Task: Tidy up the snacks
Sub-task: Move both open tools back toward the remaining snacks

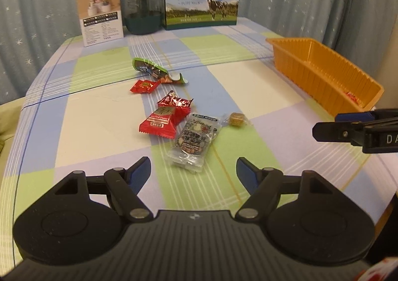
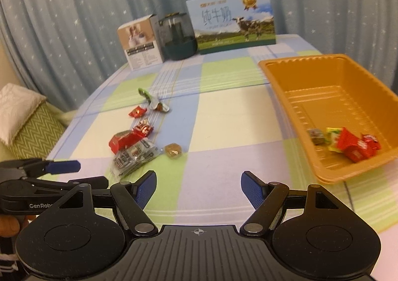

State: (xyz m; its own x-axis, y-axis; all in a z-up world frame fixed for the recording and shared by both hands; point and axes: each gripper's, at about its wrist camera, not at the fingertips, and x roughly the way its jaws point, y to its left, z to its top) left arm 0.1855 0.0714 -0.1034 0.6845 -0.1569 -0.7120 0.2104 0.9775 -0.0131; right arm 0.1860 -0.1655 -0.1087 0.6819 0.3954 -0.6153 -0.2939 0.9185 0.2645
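Both grippers spread wide, empty: left gripper hovers just short of the clear packet, its long axis running near-to-far; right gripper faces the orange tray, far right.

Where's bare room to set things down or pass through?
Bare cloth lies between the loose snack cluster and the orange tray; the tray's far half is bare too. Its near corner is crowded with wrapped snacks. The back edge holds the milk box.
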